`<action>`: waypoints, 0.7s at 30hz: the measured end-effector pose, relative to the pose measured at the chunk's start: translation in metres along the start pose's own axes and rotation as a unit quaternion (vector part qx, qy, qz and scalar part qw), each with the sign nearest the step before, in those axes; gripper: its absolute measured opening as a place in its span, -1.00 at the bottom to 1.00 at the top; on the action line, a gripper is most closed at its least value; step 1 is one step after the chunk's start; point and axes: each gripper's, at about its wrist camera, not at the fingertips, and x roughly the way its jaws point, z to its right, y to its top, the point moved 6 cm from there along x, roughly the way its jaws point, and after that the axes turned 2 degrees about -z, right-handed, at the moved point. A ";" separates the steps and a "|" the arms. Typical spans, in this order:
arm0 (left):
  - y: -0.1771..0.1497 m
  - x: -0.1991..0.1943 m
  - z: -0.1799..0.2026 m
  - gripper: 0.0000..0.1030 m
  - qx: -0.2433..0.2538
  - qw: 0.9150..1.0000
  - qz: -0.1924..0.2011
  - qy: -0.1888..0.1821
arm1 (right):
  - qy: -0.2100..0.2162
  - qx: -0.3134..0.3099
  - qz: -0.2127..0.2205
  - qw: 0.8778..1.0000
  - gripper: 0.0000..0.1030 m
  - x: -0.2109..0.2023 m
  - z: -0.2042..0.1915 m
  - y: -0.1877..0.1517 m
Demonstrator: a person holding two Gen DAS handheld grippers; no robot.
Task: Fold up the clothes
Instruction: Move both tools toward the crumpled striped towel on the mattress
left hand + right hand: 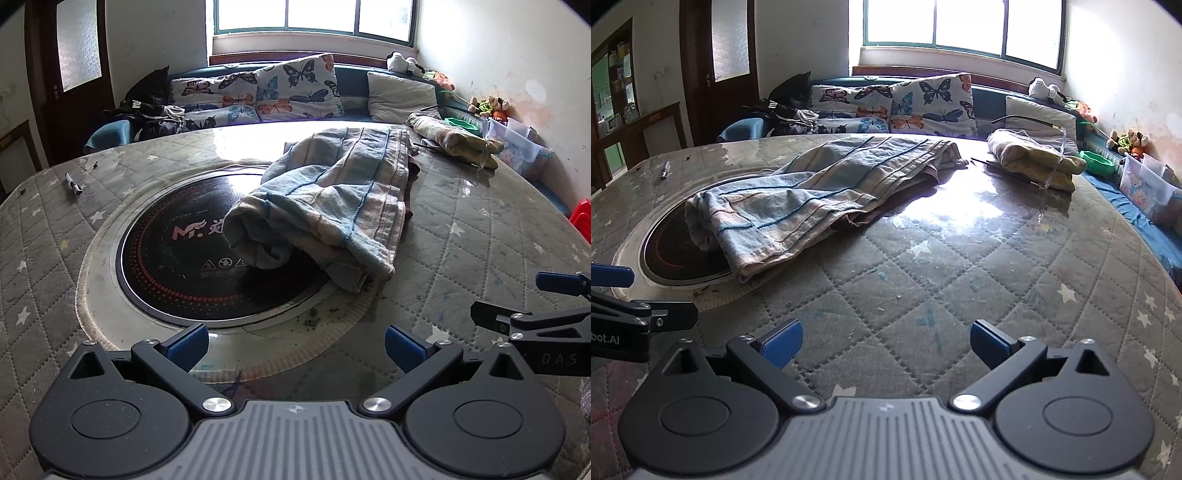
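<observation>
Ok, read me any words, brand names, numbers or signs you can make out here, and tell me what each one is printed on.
"M" with a wing logo, followed by characters cut off by the striped cloth: on the black cooktop.
Three small warning symbols on the cooktop: too small to read.
"DAS": on the right gripper body, in the left wrist view.
"bot.AI", start cut off: on the left gripper body, in the right wrist view.
</observation>
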 end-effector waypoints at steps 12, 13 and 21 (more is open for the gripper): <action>0.009 0.008 -0.001 1.00 0.006 1.000 -0.002 -0.002 | -0.003 -0.006 -0.002 1.000 0.91 0.008 0.002 0.007; 0.010 0.009 -0.002 1.00 0.006 1.000 -0.002 -0.002 | -0.004 -0.007 -0.003 1.000 0.91 0.009 0.003 0.008; 0.018 0.015 -0.004 1.00 0.005 1.000 -0.003 -0.002 | -0.009 -0.006 -0.006 1.000 0.87 0.019 0.008 0.015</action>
